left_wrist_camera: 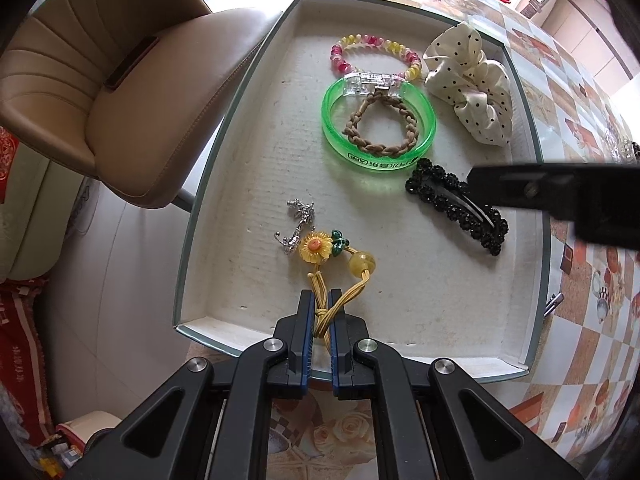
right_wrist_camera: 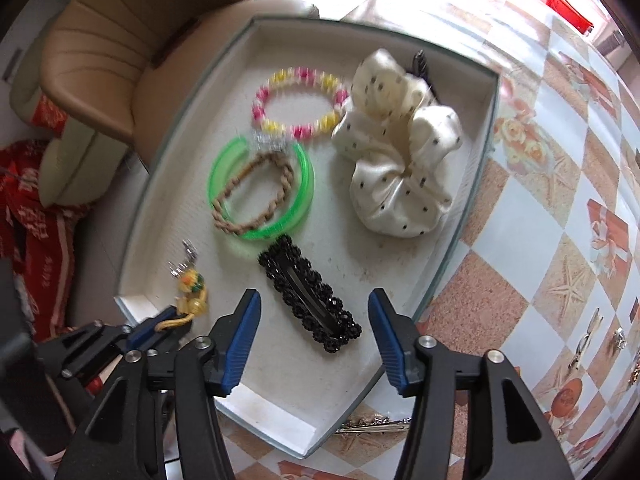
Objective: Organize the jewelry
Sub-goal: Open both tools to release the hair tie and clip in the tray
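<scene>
**Over the white tray, one gripper pinched, one spread**

On the green bangle [left_wrist_camera: 378,128] a white printed label runs along the near rim, upside down from the left wrist camera and too small to read; red cloth at the left edge of that view carries pale characters, equally illegible.

Hidden or unclear: the right wrist view is blurred, so the beaded bracelet [right_wrist_camera: 298,106] smears into pink and yellow streaks; a dark item [right_wrist_camera: 422,62] behind the polka-dot scrunchie [right_wrist_camera: 400,164] is mostly covered; a small silver piece [left_wrist_camera: 298,224] beside the sunflower is hard to identify.

Inside the white tray [left_wrist_camera: 240,208] lie the bracelet, the bangle with a braided tan hair tie [left_wrist_camera: 382,126] resting within it, the scrunchie, the black beaded hair clip [right_wrist_camera: 310,294] and the sunflower hair tie [left_wrist_camera: 332,264].

The left gripper [left_wrist_camera: 320,300] is pinched tight on the yellow cords of the sunflower hair tie near the tray's front wall; the right gripper [right_wrist_camera: 314,300] stands spread apart, gripping nothing, its jaws either side of the black clip without touching it.
</scene>
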`<action>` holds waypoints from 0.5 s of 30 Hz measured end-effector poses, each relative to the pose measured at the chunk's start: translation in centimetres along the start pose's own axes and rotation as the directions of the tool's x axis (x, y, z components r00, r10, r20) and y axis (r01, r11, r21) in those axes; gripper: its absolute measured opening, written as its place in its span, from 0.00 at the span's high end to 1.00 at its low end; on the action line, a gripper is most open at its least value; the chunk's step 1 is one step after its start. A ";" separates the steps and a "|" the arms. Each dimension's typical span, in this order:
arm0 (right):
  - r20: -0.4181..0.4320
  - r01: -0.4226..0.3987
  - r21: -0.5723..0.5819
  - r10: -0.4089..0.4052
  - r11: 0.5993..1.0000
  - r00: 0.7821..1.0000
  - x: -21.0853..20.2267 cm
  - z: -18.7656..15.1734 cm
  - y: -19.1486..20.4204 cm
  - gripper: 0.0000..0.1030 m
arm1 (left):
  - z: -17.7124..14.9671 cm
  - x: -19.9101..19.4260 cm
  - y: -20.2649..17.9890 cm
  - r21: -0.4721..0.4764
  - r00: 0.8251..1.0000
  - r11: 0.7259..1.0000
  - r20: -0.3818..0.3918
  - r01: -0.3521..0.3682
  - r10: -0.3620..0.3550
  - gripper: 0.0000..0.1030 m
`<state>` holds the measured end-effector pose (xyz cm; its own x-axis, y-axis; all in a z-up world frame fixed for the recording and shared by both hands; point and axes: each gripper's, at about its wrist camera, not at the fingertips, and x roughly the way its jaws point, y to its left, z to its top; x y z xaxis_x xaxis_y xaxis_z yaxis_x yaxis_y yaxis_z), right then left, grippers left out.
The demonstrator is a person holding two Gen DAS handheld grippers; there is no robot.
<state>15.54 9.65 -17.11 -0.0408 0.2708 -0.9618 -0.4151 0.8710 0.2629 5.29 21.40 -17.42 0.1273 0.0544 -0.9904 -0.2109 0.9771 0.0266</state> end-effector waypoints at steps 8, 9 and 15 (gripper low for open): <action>0.075 -0.042 0.081 0.036 0.996 0.997 -3.2 -0.9 -2.1 0.34 | 0.4 -0.2 -0.8 0.004 1.000 1.000 -0.009 0.005 -0.005 0.91; 0.081 -0.044 0.091 0.036 0.995 0.996 -3.5 -1.1 -2.4 0.34 | 0.4 -0.3 -0.9 0.006 1.000 1.000 -0.007 0.007 -0.007 0.91; 0.104 -0.054 0.155 0.038 0.986 0.994 -5.1 -3.1 -4.8 0.34 | 0.9 -1.0 -1.8 0.032 1.000 0.999 0.015 0.026 -0.027 0.90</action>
<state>14.92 2.84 -13.66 0.0377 0.3450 -0.9378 -0.2661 0.9081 0.3234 6.39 19.73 -16.34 0.1471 0.0313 -0.9886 -0.1759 0.9844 0.0050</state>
